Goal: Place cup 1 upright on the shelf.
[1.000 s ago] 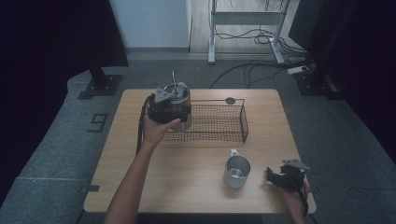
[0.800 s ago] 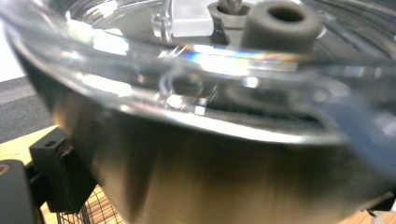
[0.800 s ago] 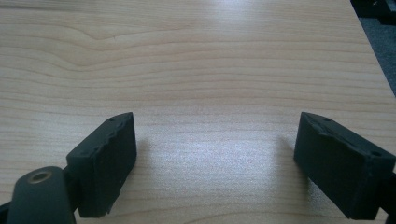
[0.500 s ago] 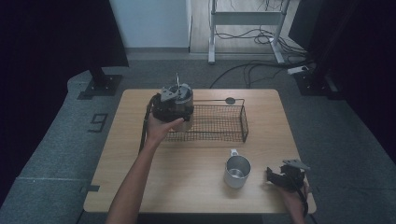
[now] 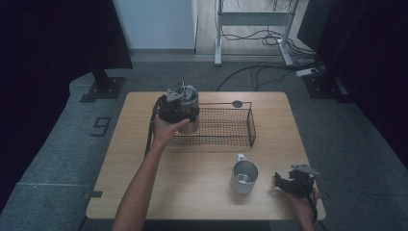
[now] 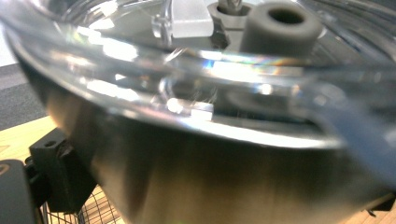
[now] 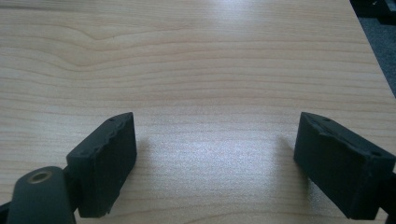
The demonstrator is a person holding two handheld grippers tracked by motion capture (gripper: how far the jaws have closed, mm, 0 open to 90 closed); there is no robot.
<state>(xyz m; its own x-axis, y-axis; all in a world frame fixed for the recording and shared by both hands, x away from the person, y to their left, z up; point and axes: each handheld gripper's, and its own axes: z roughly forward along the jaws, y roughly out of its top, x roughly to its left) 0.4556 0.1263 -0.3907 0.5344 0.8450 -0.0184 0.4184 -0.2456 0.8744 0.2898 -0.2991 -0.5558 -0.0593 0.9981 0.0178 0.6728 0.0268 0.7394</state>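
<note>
Near edge of the table [image 5: 192,192], right side: right tongs [image 5: 292,181] sit low at the front right corner, held by the person's right hand [image 5: 304,204]. Right gripper view: both black jaws spread wide, bare wood grain between them, nothing held.

Just left of the right tongs, apart from them: a metal mug [image 5: 244,176], upright, open mouth up, its handle pointing toward the far side of the table.

Left forearm [image 5: 139,187] runs up from the bottom edge toward the far left part of the table. Left hand [image 5: 166,129] grips the left tongs [image 5: 177,107].

Farther back: black wire basket [image 5: 226,126], long side across the table, lying behind the mug. The left tongs are at its left end, closed around a metal cup [image 5: 191,115] with a clear lid. Left gripper view: shiny steel wall and clear lid [image 6: 196,88] press right up to the camera; a grey knob [image 6: 280,23] stands on the lid; one black jaw shows at lower left against the cup wall, basket mesh and wood below it. Cannot tell whether the cup's base touches the basket floor or hangs just above it.

Beyond the table: grey floor [image 5: 298,110], cables [image 5: 262,72], legs of a metal frame [image 5: 252,29].
</note>
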